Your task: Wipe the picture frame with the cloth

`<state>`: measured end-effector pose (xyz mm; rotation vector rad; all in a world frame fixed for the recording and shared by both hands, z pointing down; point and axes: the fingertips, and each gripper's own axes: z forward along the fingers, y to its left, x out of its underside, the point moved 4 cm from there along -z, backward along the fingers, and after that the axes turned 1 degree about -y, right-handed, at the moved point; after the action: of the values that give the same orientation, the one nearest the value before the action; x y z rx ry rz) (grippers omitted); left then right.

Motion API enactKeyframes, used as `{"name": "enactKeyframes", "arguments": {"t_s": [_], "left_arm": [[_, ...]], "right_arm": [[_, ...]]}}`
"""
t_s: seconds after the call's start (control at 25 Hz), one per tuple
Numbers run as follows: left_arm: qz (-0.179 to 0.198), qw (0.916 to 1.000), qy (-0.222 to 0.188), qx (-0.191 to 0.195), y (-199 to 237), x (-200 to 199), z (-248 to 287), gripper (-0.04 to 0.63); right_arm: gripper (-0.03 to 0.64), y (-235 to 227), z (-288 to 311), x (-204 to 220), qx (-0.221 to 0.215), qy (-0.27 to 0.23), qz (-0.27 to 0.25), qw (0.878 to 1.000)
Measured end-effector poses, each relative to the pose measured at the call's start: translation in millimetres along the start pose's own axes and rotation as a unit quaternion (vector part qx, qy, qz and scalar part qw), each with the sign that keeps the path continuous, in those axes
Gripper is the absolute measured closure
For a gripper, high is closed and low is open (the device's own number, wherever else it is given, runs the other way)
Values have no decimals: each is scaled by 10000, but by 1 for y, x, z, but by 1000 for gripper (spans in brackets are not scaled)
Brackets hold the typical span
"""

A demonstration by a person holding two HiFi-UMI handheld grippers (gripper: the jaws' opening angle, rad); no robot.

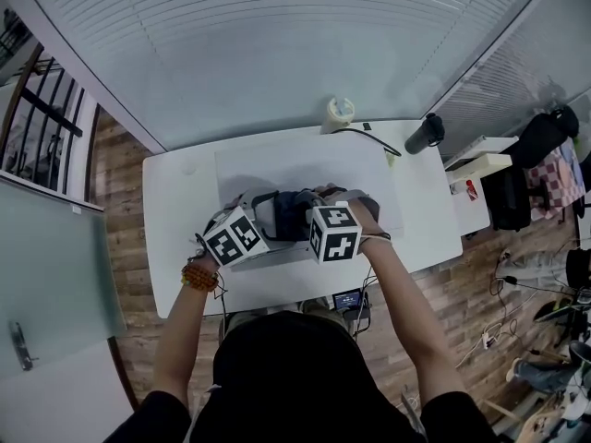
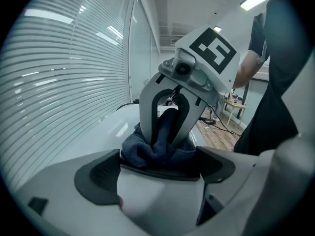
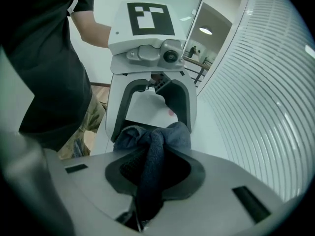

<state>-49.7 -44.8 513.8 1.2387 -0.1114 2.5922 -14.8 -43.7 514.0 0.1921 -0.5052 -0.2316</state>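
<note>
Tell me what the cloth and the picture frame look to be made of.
The cloth looks like dark blue terry or microfibre: fuzzy matte pile, soft folds. The picture frame shows a thin dark rim, perhaps plastic or painted wood, around a smooth white face.

A white surface (image 1: pixel 425 220) on a wooden floor (image 1: pixel 115 173) carries a pale cup (image 1: pixel 339 113), a black cable (image 1: pixel 369 137) and a dark bottle (image 1: pixel 424 135).
</note>
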Motion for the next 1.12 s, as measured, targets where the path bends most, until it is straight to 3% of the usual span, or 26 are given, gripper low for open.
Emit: {"name": "enactKeyframes", "arguments": {"t_s": [0.12, 0.28, 0.4, 0.52, 0.92, 1.12], "left_arm": [[-14, 10000, -15, -23, 1, 2, -2, 124], [-13, 10000, -35, -15, 0, -1, -1, 124], [13, 10000, -43, -8, 1, -2, -1, 126], [3, 10000, -45, 2, 0, -1, -3, 124], [-5, 10000, -30, 0, 0, -1, -1, 124], [30, 10000, -36, 15, 0, 0, -1, 124]], "right_arm": [[560, 0, -5, 2, 141, -405, 8, 9991], [558, 3, -49, 24, 590, -982, 426, 9925], [558, 17, -76, 49, 372, -775, 569, 9947], [558, 37, -65, 67, 27, -324, 467, 9984], [566, 28, -29, 17, -256, -808, 673, 9941], [566, 21, -18, 1, -134, -1118, 876, 9898]]}}
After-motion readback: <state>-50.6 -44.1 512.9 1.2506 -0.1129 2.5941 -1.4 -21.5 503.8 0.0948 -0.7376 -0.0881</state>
